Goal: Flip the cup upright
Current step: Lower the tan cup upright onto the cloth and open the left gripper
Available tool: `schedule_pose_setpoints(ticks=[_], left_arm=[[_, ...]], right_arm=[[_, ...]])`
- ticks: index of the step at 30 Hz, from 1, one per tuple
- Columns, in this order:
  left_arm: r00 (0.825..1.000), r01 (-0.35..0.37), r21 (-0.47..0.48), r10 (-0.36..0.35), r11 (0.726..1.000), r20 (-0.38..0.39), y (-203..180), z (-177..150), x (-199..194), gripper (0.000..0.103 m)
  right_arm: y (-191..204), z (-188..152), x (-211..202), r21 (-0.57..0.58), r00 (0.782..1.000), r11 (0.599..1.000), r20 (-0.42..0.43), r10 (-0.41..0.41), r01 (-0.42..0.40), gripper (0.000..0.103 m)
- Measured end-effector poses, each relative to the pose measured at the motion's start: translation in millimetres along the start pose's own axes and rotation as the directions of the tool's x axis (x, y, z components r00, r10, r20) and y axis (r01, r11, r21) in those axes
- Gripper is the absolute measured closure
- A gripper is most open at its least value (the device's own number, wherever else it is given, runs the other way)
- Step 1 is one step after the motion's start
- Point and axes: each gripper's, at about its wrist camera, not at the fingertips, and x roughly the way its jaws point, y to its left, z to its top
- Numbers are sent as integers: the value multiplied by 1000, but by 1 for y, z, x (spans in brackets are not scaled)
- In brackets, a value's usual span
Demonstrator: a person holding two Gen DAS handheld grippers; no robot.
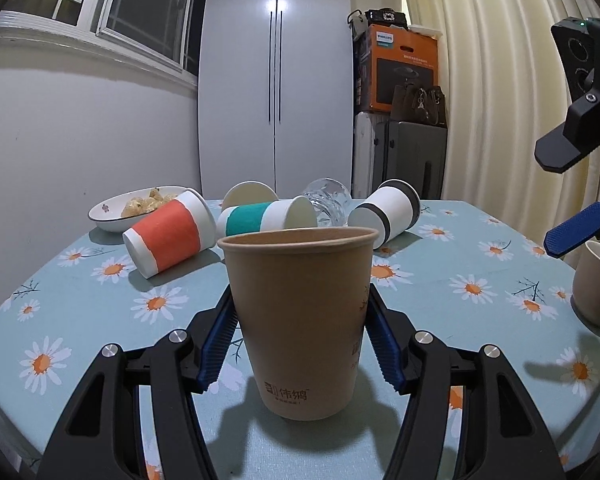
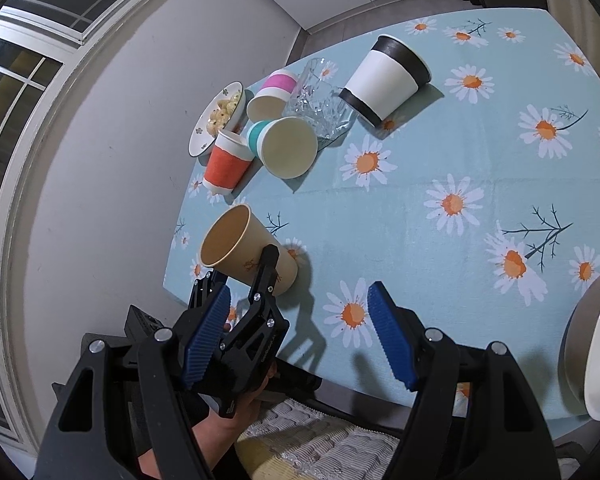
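The left gripper (image 1: 300,344) clamps the brown paper cup (image 1: 300,320) between its blue pads, at the near table (image 1: 480,248) edge. The cup stands mouth up, long axis near vertical; whether its base touches the cloth cannot be determined. Judged step: final placement. The next move calls for setting the base flat, then spreading the fingers without tipping it. The right gripper (image 2: 300,340) hovers above the table, fingers wide, holding nothing.
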Motion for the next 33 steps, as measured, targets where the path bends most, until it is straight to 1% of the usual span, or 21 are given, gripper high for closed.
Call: schedule_pose_setpoints(ticks=[13,14,16,18,19,22,23,26,31,33], left_arm=[[1000,-21,5,21,1000,-2,-1,-8,-4,41],[1000,-26,7,26,1000,-4,0,-8,-3,35],[999,-34,6,34,999,2,-1,-7,-4,25],[1000,-28,4,28,1000,2,0,-7,-5,20],[1000,-27,5,27,1000,3,0,-6,-6,15],[1000,-20,17,19,1000,8,-2,-4,-10,11],[1000,-19,23,19,1000,4,-2,-3,-11,6],[1000,-2,46,3,999,-7,-3,0,-20,6],[998,62,53,-61,997,-24,-1,15,-43,6],[995,95,58,-93,994,-42,-2,23,-54,6]], right_arm=[[1,-1,-2,-4,1000,1000,4,-1,1,32],[1,-1,-1,-4,1000,1000,4,0,0,32],[1,-1,-1,-6,1000,1000,2,-1,1,32],[2,-1,-2,-6,1000,1000,3,-2,2,32],[2,-1,-3,-7,1000,1000,4,0,0,32],[3,-1,-5,-8,1000,1000,11,3,-3,32],[3,-1,-5,-10,1000,1000,14,4,-4,32],[5,-1,-8,-19,1000,1000,22,2,-1,32],[8,-1,-9,-28,1000,1000,28,0,1,32],[10,-1,-8,-32,1000,999,29,-1,2,31]])
